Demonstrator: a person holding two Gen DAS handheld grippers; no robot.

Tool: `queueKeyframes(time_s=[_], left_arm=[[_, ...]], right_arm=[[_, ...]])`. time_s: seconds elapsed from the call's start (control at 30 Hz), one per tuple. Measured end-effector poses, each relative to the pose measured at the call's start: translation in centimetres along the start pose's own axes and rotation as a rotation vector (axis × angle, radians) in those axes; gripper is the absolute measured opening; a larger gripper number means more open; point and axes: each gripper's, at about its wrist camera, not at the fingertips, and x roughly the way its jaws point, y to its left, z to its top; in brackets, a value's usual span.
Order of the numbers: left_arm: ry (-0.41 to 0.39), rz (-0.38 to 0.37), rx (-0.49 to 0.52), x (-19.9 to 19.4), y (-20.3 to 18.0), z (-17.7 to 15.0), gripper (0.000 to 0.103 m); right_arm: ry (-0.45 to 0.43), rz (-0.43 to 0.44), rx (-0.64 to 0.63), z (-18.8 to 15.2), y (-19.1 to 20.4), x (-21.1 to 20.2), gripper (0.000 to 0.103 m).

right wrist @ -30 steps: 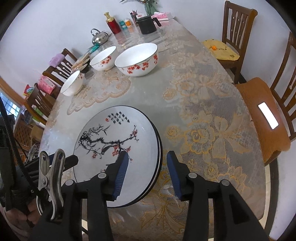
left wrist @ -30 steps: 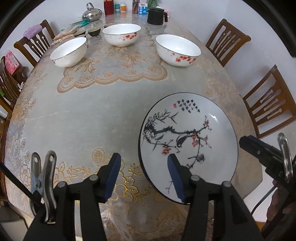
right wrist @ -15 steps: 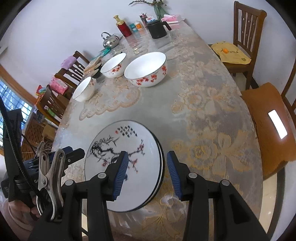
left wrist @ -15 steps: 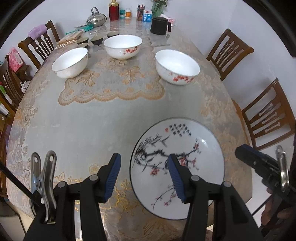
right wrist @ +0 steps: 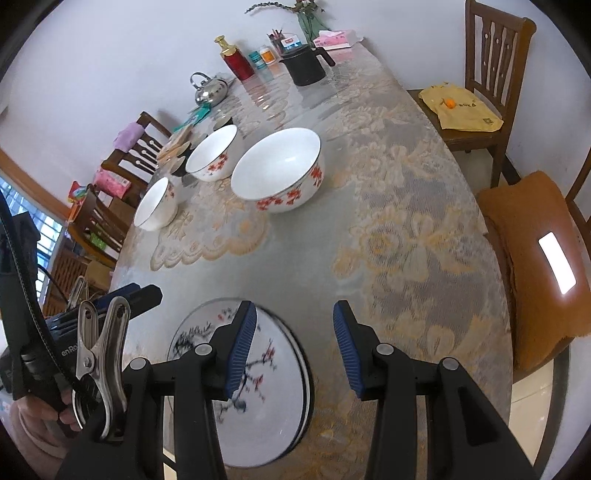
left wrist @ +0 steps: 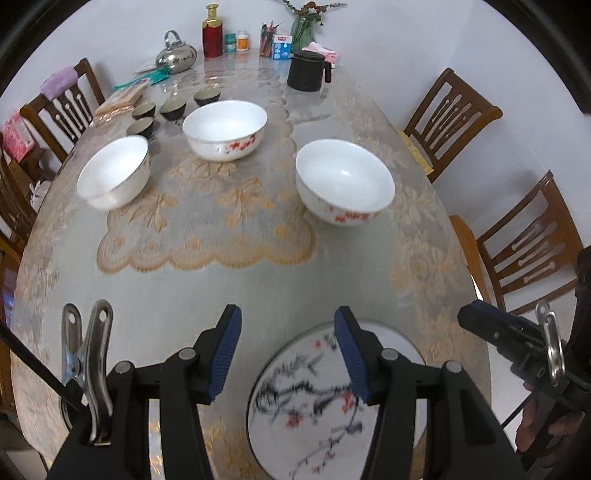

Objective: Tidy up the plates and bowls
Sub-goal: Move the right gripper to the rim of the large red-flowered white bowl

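Left wrist view shows the left gripper at the bottom middle of the frame, with its two blue pads apart and nothing between them. Under it, at the bottom of the frame, lies a stack of plates with a painted branch and red flowers on top; it looks a bit blurry. The stack sits flat on the table, which has a lacy cloth with gold flowers. Higher up in the frame stand three white bowls. The left bowl is at the middle left, the middle bowl is near the top middle, and the right bowl with red flowers is to the right of the middle. They are well apart from the plates. Behind them are small dark cups, a shiny kettle, a red bottle and a black pot. Wooden chairs stand at the right side. At the lower right edge peeks the other tool. Right wrist view shows the right gripper at the bottom middle, its blue pads also apart and holding nothing. The plates lie at the bottom, just under the left pad. The biggest bowl is in the middle of this frame, with two more bowls to its left.
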Motion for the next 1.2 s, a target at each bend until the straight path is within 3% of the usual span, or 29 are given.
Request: queueKeyframes(time_s=[0.67,1.07,1.2], left_arm=[[0.026,-0.045,0.039,7.4,-0.8,9.4,0.055],[0.057,-0.067,0.054,12.1,-1.3,12.1,0.055],[0.064,-0.069,0.062,13.3,-1.4,12.5,0.051]], right_arm=[[0.009,-0.037,0.021,8.6,-0.3,6.1,0.045],[0.036,-0.054,0.025,11.7,-0.5,10.2,0.045],[0.046,-0.059,0.032,12.3,-0.8,11.4,0.045]])
